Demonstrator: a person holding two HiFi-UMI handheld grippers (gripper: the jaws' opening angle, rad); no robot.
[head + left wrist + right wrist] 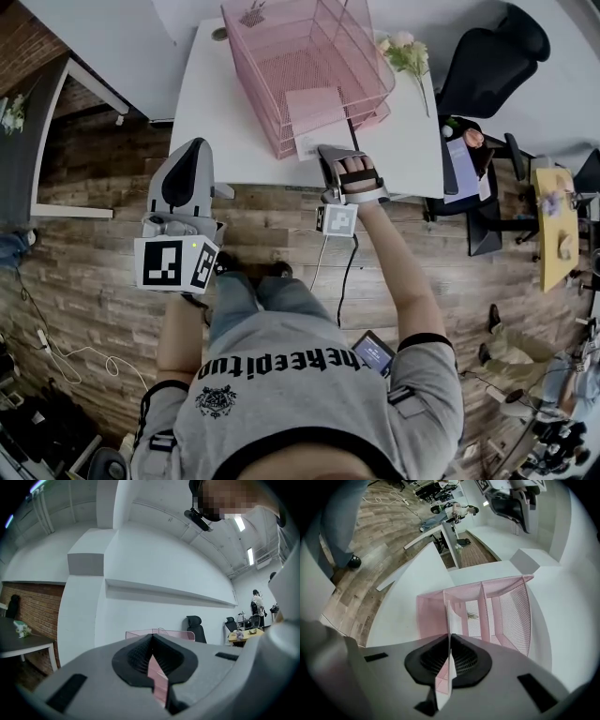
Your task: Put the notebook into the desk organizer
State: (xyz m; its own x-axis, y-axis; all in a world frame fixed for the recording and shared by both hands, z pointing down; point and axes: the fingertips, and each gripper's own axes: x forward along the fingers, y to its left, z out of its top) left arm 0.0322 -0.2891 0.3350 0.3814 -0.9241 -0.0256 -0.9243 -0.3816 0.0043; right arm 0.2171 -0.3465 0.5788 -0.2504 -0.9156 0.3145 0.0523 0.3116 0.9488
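Observation:
The pink wire desk organizer [246, 56] stands on the white desk [220, 112]. A thin notebook [314, 117] with a pale pink cover leans at the organizer's near open side, partly inside it. My right gripper [331, 157] is at the desk's near edge, shut on the notebook's near end. In the right gripper view the notebook [449, 634] stands edge-on between the pads, pointing into the organizer [506, 606]. My left gripper [192, 155] hangs left of the desk over the floor, jaws shut and holding nothing. In its own view the left gripper [152, 657] faces the organizer [140, 633] from afar.
A bunch of flowers [408, 52] lies at the desk's far right corner. A black office chair [492, 52] stands to the right of the desk, with a yellow table [553, 225] further right. Wooden floor lies under and left of me.

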